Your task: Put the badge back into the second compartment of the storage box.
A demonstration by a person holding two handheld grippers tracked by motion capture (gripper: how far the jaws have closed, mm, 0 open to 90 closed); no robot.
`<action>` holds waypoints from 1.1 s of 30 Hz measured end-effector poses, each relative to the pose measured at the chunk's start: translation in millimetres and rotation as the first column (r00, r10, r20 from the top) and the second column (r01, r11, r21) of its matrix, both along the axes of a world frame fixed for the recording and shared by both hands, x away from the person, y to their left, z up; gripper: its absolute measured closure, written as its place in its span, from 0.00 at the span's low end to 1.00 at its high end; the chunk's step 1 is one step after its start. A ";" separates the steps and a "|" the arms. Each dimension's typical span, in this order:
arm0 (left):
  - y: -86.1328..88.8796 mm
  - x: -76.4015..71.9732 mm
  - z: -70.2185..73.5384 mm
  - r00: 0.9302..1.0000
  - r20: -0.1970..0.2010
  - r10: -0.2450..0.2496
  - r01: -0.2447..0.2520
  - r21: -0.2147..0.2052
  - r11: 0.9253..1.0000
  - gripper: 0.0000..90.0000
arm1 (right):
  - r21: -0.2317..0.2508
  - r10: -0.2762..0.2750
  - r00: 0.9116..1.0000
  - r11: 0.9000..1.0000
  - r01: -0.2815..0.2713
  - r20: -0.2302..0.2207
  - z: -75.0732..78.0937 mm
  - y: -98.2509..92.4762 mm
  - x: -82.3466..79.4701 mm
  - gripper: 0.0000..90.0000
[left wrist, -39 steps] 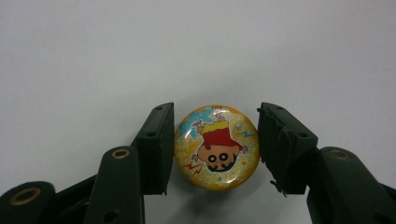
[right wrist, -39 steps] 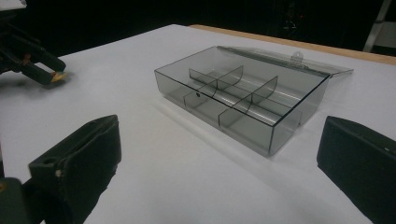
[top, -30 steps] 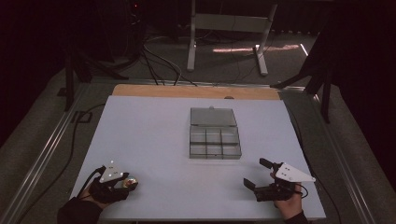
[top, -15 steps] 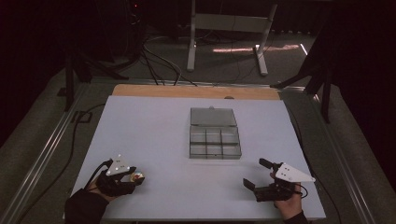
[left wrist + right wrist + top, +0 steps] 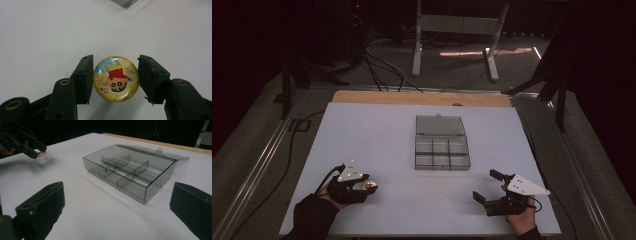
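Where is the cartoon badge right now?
The cartoon badge sits between the left gripper's jaws at the table's near-left, in the high view left of and nearer than the open clear box.

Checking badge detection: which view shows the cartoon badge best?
Left gripper view: the badge sits large and sharp between the left gripper's jaws, print readable. The high view gives a small glint at that gripper. The right gripper view catches a yellow sliver at its far left.

Dim room, lit white table (image 5: 377, 130), soft shadows, slight grain
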State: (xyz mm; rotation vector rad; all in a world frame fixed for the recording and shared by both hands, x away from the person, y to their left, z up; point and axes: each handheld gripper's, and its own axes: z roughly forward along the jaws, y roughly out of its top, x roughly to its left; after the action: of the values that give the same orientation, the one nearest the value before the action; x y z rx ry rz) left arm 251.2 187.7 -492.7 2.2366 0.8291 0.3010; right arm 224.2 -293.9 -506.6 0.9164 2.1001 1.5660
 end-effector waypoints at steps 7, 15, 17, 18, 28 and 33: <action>-16.1 7.3 0.9 0.999 0.001 -0.038 0.038 0.001 0.999 0.54 | 0.000 0.005 1.000 1.000 -0.005 -0.004 -0.2 0.5 0.0 0.00; -26.0 18.4 5.6 0.998 -0.003 -0.067 0.067 -0.005 0.998 0.54 | -0.007 0.003 1.000 1.000 -0.003 -0.005 -1.1 0.9 0.2 0.00; -28.4 20.4 5.8 0.997 -0.006 -0.075 0.075 0.000 0.997 0.54 | -0.009 0.006 1.000 1.000 -0.006 -0.011 -1.7 1.2 0.1 0.00; -29.6 22.3 6.4 0.997 -0.008 -0.080 0.080 0.001 0.997 0.54 | -0.010 0.006 1.000 1.000 -0.006 -0.011 -1.9 1.4 0.2 0.00; -45.3 37.3 19.0 0.993 0.006 -0.116 0.116 0.002 0.993 0.54 | -0.004 0.009 1.000 1.000 -0.009 -0.015 -2.2 1.4 0.5 0.00; -55.5 43.4 23.3 0.991 0.006 -0.137 0.137 0.000 0.991 0.54 | -0.004 0.010 1.000 1.000 -0.011 -0.016 -2.1 1.4 0.5 0.00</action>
State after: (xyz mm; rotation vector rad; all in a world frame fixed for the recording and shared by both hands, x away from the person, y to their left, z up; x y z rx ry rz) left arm 294.6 132.1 -469.5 2.2777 0.6685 0.2427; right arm 224.7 -292.5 -508.7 0.9207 2.1212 1.5644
